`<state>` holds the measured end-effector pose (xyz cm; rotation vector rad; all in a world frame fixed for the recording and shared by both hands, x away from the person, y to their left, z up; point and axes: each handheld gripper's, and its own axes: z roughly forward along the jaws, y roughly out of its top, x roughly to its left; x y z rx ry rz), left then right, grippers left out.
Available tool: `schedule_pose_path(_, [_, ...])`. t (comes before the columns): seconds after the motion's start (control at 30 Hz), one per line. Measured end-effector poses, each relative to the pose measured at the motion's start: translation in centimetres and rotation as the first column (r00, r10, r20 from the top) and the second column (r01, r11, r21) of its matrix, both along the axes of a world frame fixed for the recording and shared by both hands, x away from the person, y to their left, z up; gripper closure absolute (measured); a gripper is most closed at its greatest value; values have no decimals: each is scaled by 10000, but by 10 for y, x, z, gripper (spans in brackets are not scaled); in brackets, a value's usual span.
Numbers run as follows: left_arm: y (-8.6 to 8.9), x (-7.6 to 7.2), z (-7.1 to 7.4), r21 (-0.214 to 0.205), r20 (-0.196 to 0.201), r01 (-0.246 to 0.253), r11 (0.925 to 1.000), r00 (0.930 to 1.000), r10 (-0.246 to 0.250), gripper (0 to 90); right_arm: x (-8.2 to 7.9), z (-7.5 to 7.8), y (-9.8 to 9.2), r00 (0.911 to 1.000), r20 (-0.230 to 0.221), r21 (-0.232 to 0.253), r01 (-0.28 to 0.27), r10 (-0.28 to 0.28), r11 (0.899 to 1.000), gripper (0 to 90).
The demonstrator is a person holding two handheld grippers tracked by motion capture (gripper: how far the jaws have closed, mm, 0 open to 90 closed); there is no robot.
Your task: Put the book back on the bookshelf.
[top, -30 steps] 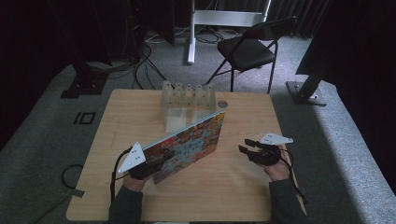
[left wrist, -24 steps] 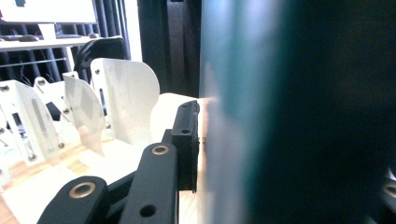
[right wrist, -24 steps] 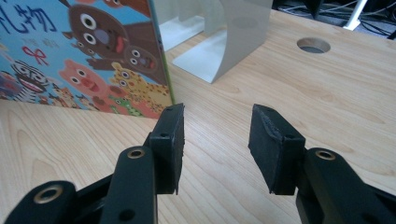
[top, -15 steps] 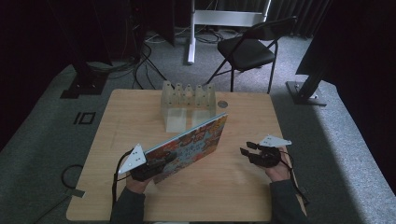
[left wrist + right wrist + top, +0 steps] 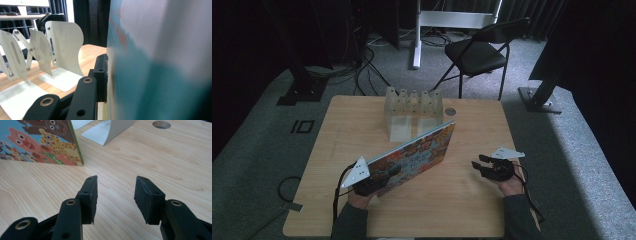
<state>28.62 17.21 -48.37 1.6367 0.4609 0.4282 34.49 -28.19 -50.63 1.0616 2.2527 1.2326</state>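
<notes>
Book (image 5: pixel 417 152) now further off rack (image 5: pixel 414 106), chair (image 5: pixel 477 52) behind.

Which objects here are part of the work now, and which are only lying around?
Part of the work:
- picture book, held tilted above the table, gripped at its lower left corner
- left hand-held gripper, shut on the book
- white book rack, just behind the book
- right hand-held gripper, open, empty

Only around:
- folding chair
- cables on the floor
- hole in the table
</notes>
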Motion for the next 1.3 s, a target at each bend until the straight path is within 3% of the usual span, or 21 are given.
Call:
schedule_pose_path(0.17, [1,1,-3,-187,-107,53,9998,9999,-55,717,0,-3,-5,9999,-71,-63,131,-131,9999,528])
schedule_pose_path(0.7, [2,2,-17,-224,-484,58,9997,9988,-68,702,2,-11,-12,9989,-273,-76,384,-386,9992,524])
schedule_pose_path(1.3, [0,1,-26,-228,-417,-391,9990,9984,381,726,4,-20,-18,9969,-453,-154,634,-640,9979,499])
